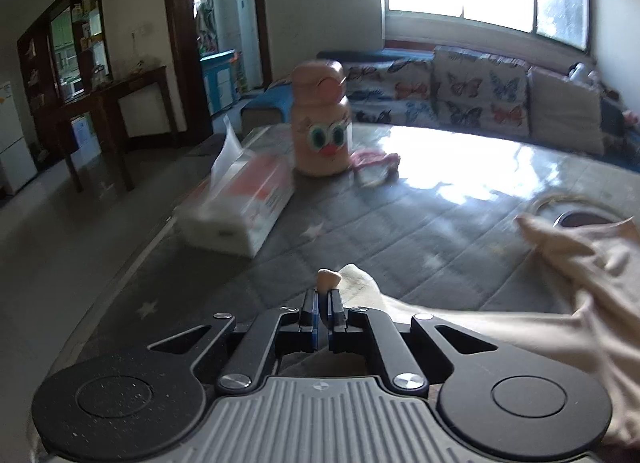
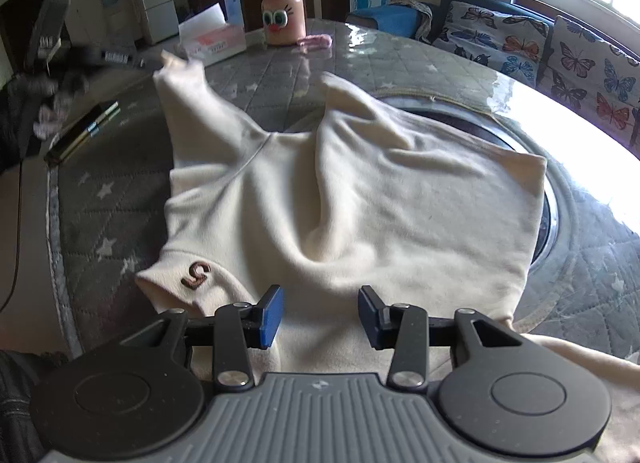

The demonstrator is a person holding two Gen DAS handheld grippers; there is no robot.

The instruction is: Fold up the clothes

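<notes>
A cream sweatshirt lies rumpled on the grey star-patterned table cover, with a brown patch on its near cuff. My right gripper hovers open just above the near hem, nothing between its blue pads. One sleeve stretches up and away to the far left, where my blurred left gripper holds its end. In the left wrist view the left gripper is shut on that sleeve, a nub of cream cloth poking out past the fingertips. The rest of the sweatshirt trails to the right.
A pink bottle with cartoon eyes and a tissue pack stand at the table's far side, with a pink cloth beside the bottle. A dark flat box lies at the left edge. A round recess shows under the sweatshirt's right side. A butterfly-print sofa lies beyond.
</notes>
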